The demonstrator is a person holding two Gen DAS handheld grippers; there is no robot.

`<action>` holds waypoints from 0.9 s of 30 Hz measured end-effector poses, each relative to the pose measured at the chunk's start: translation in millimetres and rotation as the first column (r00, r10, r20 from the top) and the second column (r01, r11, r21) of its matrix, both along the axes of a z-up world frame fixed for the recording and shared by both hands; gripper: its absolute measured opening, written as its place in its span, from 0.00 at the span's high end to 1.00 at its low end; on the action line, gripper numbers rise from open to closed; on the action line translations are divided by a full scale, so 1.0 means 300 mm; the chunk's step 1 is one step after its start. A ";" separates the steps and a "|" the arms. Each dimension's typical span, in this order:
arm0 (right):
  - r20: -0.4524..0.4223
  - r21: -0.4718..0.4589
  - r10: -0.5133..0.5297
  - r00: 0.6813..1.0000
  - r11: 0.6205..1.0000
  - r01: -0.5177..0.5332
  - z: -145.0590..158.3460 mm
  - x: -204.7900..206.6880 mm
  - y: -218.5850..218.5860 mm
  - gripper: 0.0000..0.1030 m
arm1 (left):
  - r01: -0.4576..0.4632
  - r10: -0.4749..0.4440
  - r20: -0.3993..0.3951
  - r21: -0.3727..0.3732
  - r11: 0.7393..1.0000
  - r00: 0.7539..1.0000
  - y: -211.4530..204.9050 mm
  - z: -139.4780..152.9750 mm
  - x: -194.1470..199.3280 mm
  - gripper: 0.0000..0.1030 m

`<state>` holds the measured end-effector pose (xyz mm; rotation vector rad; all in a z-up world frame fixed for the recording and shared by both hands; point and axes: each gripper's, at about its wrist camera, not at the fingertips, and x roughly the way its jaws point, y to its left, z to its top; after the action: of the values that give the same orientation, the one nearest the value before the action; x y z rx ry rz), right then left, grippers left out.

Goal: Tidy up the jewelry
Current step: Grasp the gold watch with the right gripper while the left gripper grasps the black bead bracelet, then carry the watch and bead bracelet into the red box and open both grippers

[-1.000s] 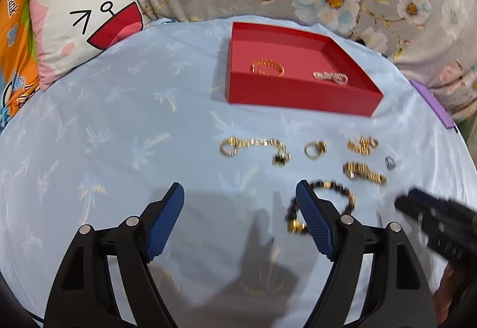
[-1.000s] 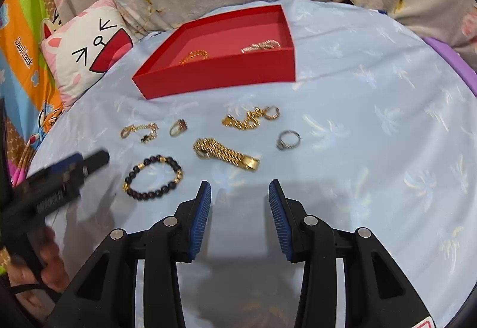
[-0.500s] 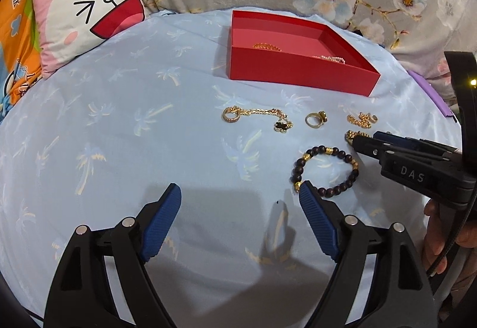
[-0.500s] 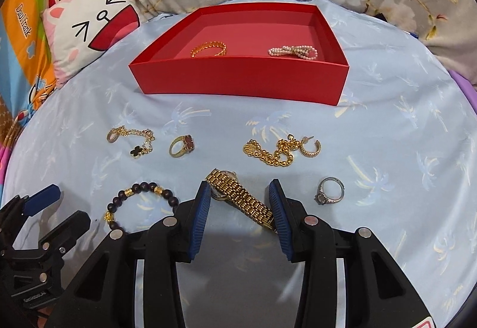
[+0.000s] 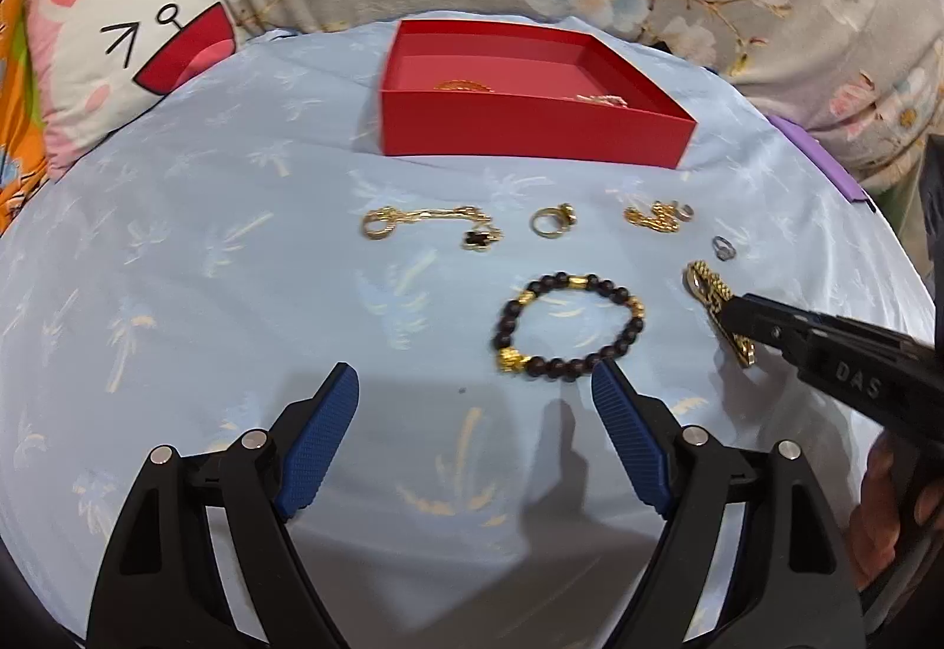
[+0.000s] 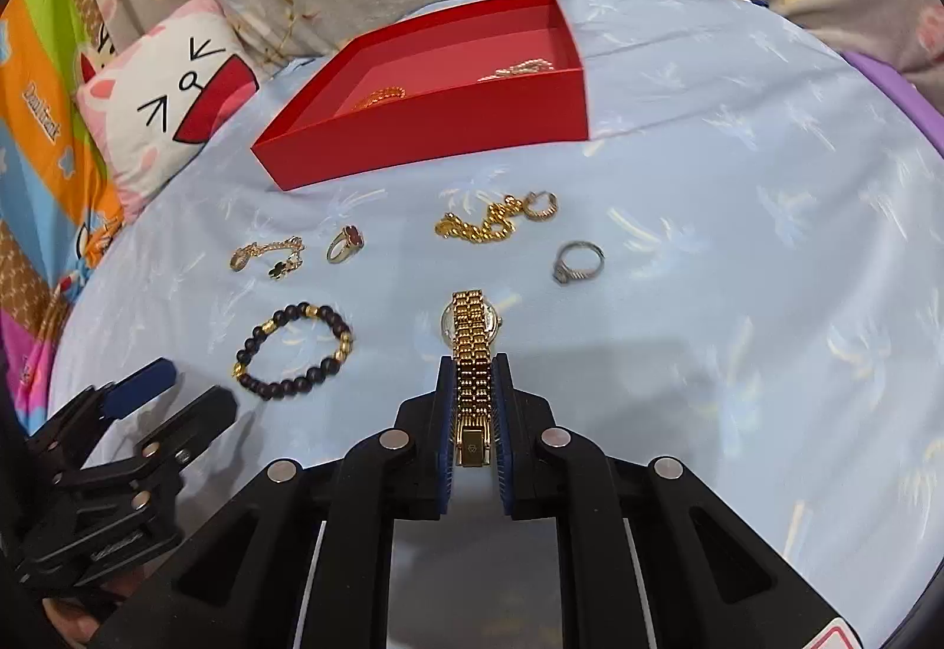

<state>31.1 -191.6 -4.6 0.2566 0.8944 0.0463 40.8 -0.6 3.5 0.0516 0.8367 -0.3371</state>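
My right gripper [image 6: 474,413] sits low over the blue sheet [image 6: 737,295], fingers pointing toward the red box [image 6: 436,124]. Its jaws are clamped on the band of the gold watch [image 6: 472,348]; the watch face end lies ahead of the fingertips, and whether it touches the sheet I cannot tell. My left gripper [image 5: 472,407] hovers beside it, jaws spread wide with nothing between them, just short of the beaded bracelet [image 5: 569,324], its right fingertip [image 5: 607,395] almost at the beads.

Count on the sheet, outside the box:
- One beaded bracelet, dark beads with gold spacers, left of the watch.
- One gold chain bracelet with a black clover charm [image 6: 268,253].
- One gold ring with a red stone [image 6: 345,243].
- One bunched gold chain [image 6: 481,224], touching one hoop earring [image 6: 541,205].
- One silver ring [image 6: 578,261], right of the watch.

Inside the box: two pieces, one gold [image 6: 380,97], one pale [image 6: 519,69], both partly hidden by the wall.

One cat-face cushion [image 6: 171,106] lies left of the box.
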 end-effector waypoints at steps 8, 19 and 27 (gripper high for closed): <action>0.006 0.037 -0.015 1.000 0.999 0.015 -0.016 -0.047 -0.015 0.89 | 0.031 -0.030 -0.054 0.007 1.000 0.998 -0.082 -0.022 0.077 0.24; 0.012 0.027 -0.012 1.000 1.000 0.012 -0.019 -0.042 -0.010 0.89 | 0.004 -0.003 -0.026 0.036 0.999 1.000 -0.092 -0.019 0.109 0.66; 0.019 0.028 -0.017 1.000 0.999 0.016 -0.012 -0.046 -0.010 0.89 | 0.043 -0.043 -0.047 -0.001 0.999 0.998 -0.084 -0.011 0.102 0.93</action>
<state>17.4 -194.5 -8.2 0.2886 0.8730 0.0458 71.4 -25.9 0.1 0.0621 0.8833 -0.3795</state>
